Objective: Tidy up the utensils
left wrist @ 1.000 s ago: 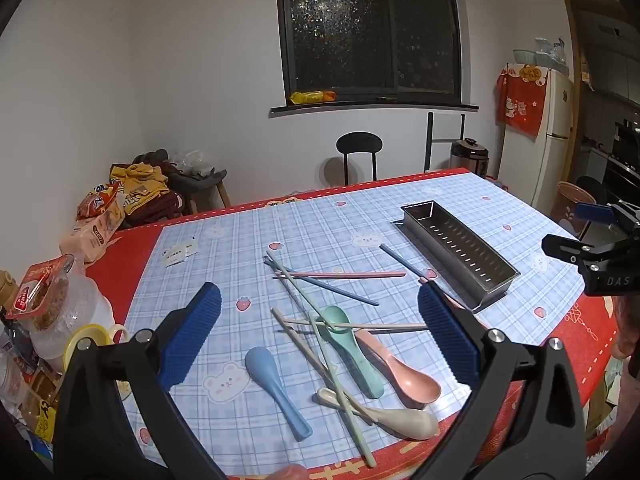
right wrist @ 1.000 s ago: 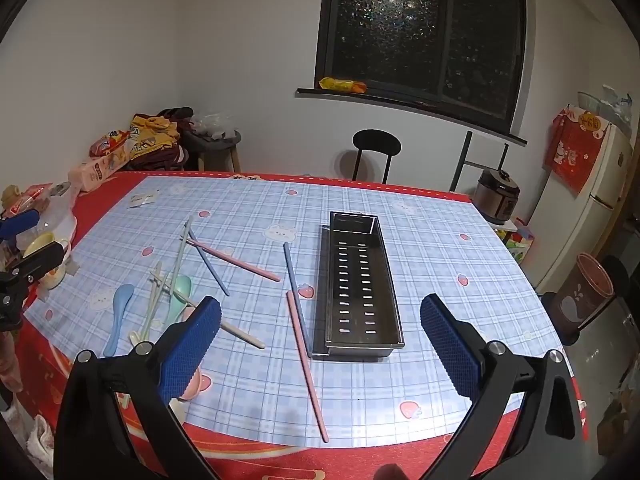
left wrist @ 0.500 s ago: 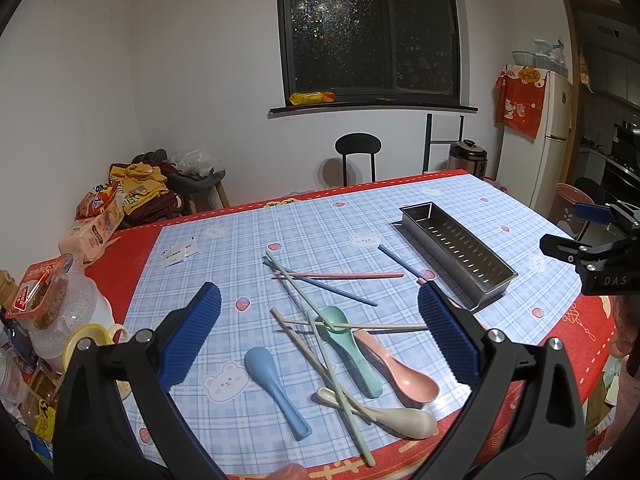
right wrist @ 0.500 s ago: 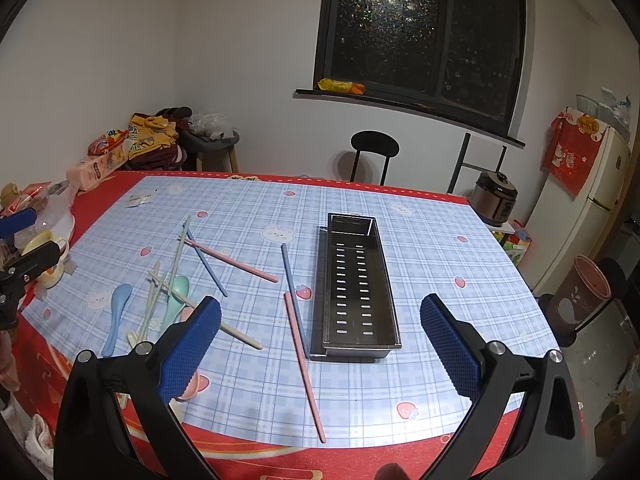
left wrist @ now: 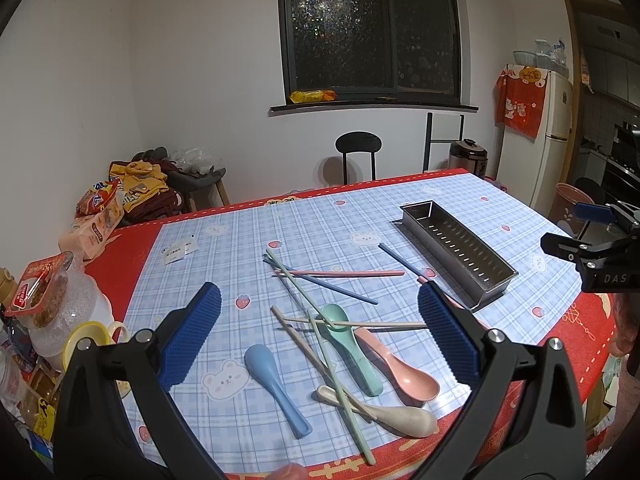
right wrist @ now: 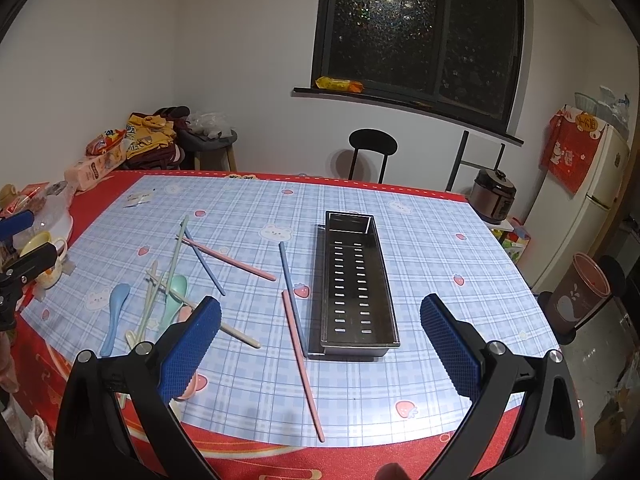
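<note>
Left gripper (left wrist: 319, 334): I am holding it above the near table edge, jaws spread wide, gripping nothing, blue pads (left wrist: 191, 336) framing the utensil pile. Right gripper (right wrist: 320, 344): I am hovering it likewise, jaws wide apart and empty, aimed along the metal tray (right wrist: 354, 280).

Beneath the left gripper: blue spoon (left wrist: 276, 388), green spoon (left wrist: 352, 344), pink spoon (left wrist: 396, 364) and cream spoon (left wrist: 384, 410) are lying tangled with a green chopstick (left wrist: 320, 328) and cream chopsticks (left wrist: 360, 324).

Just beside the tray's left wall: one blue chopstick (right wrist: 289, 280) and one pink chopstick (right wrist: 302, 364) are resting on the checked tablecloth (right wrist: 420, 240).

Table's left end: snack packets and a yellow cup (left wrist: 86, 336).
</note>
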`<act>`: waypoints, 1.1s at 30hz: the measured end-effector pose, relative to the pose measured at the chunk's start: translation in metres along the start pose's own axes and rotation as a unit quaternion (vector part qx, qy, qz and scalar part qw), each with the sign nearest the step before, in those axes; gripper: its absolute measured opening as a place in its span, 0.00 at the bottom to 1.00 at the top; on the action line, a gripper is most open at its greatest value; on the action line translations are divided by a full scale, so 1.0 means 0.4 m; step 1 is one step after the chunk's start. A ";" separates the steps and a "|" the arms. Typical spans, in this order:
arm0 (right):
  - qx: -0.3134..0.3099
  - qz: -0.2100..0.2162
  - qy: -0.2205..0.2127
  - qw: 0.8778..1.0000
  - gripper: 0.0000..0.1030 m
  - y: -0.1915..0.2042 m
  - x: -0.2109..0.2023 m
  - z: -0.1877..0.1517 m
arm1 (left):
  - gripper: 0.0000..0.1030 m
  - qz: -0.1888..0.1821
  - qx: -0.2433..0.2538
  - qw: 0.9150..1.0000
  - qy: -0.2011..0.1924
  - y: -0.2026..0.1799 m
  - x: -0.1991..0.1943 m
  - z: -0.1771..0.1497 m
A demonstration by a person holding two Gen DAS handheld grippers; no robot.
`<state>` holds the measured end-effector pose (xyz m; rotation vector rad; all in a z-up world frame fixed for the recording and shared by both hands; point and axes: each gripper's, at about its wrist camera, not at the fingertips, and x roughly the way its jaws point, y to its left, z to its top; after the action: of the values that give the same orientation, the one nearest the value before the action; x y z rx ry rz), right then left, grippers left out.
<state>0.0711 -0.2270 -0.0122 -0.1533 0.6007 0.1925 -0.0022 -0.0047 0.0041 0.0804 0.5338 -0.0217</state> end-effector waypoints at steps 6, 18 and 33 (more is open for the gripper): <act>0.000 0.000 0.000 1.000 0.95 -0.002 0.000 0.000 | 0.95 0.000 0.000 1.000 0.001 0.000 0.000 -0.001; 0.000 -0.001 0.000 1.000 0.95 0.000 0.000 -0.001 | 0.95 -0.001 -0.002 1.000 0.001 0.003 0.002 -0.006; 0.000 0.000 -0.001 1.000 0.95 -0.001 -0.001 0.001 | 0.95 -0.004 -0.005 1.000 0.001 0.004 0.004 -0.014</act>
<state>0.0711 -0.2274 -0.0115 -0.1537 0.5994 0.1938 -0.0037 -0.0026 -0.0015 0.0681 0.5363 -0.0257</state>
